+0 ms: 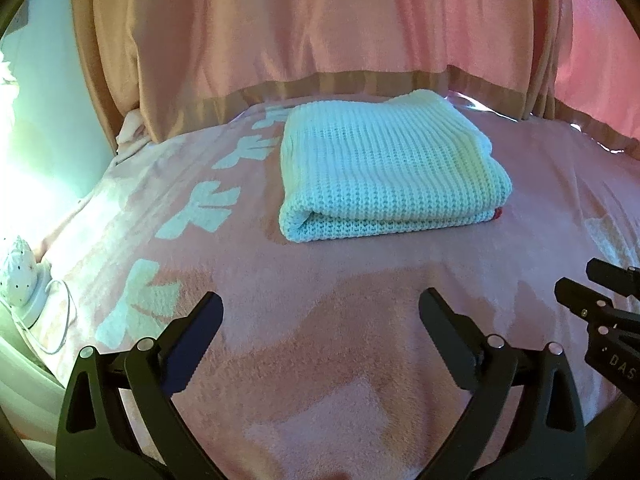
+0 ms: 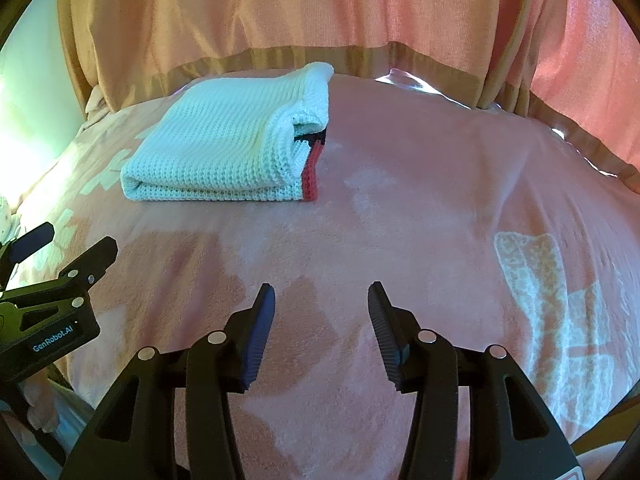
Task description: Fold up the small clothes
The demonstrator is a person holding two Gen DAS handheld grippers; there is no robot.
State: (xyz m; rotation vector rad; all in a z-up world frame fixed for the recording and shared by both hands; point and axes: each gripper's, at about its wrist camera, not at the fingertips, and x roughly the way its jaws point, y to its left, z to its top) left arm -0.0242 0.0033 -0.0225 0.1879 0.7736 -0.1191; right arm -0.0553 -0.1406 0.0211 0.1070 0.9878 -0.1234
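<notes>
A white knitted garment (image 1: 384, 168) lies folded into a thick rectangle on the pink blanket (image 1: 320, 340), toward the far side near the curtain. In the right wrist view the folded garment (image 2: 224, 148) shows a red and black trim at its right edge. My left gripper (image 1: 320, 304) hovers over the bare blanket in front of the garment, jaws wide apart and holding nothing. My right gripper (image 2: 322, 300) is also open and empty, short of the garment and to its right. Each gripper shows in the other's view: the right gripper (image 1: 588, 284) and the left gripper (image 2: 76, 244).
A salmon curtain (image 1: 320, 20) with a tan hem hangs behind the bed. A small white strawberry-shaped lamp (image 1: 20, 280) with a cable sits at the left edge. The blanket (image 2: 440, 184) carries pale bow patterns (image 1: 144, 304) along the left and right.
</notes>
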